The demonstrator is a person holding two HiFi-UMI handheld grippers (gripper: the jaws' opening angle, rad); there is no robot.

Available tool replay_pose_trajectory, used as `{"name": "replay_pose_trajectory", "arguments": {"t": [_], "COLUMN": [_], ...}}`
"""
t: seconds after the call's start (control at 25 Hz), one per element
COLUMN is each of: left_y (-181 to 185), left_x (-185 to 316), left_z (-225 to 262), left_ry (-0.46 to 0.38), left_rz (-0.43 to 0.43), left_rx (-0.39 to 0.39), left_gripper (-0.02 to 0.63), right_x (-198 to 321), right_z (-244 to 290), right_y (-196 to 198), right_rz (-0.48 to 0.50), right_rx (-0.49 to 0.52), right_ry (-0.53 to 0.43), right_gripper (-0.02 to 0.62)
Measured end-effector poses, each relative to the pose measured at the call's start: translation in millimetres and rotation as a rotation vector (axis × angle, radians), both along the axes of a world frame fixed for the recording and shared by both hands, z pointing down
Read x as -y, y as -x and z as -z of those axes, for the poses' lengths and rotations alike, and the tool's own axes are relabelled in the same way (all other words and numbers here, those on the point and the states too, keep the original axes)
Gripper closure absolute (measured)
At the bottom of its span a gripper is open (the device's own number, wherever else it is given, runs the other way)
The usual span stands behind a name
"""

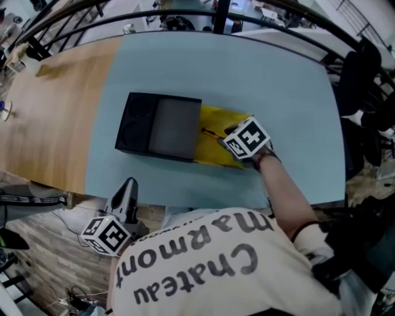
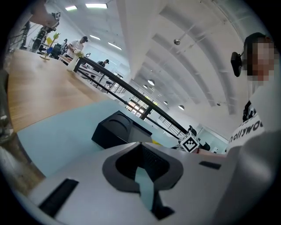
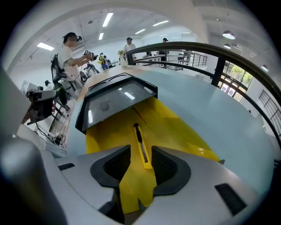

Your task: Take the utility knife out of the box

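Note:
A black box lies on the pale blue table, with its yellow inner tray slid out to the right. The utility knife, yellow with a black slider, lies lengthwise on that tray. My right gripper points steeply down over the tray, jaws open, and the knife's near end sits between the pads without touching them. In the head view the right gripper hovers at the tray's right half. My left gripper is shut and empty, off the table's near edge, aimed at the box.
The table's left part is bare wood. A black curved railing runs behind the table's far edge. Other people stand at benches in the background. A person's white shirt fills the bottom of the head view.

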State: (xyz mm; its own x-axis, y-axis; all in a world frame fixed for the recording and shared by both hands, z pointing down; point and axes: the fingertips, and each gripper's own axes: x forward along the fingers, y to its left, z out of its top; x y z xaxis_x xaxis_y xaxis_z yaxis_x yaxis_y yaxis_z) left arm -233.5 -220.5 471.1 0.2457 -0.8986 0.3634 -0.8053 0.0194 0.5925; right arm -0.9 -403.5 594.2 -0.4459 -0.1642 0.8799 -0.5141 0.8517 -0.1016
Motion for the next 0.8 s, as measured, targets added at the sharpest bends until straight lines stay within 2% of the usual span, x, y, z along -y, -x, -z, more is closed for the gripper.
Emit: {"name": "replay_pose_trajectory", "arguments": {"t": [0.28, 0.48, 0.8], "left_y": [9.7, 18.3, 18.8], "left_x": [-12.9, -17.8, -18.6], "left_z": [-3.6, -3.7, -7.2], "left_ry": [0.013, 0.018, 0.018], "left_rz": [0.076, 0.115, 0.111], "left_rx": [0.006, 0.001, -0.011], "left_gripper": [0.603, 0.603, 0.603], "right_x": [6.3, 10.3, 8.4], "right_z": [-28.6, -27.9, -30.4], "right_y": [4.2, 5.5, 6.9], "right_rz": [0.028, 0.011, 0.016], "right_rx": [-0.058, -0.090, -0.123], "right_ry": [0.049, 0.052, 0.025], "right_gripper": [0.443, 0.468, 0.468]}}
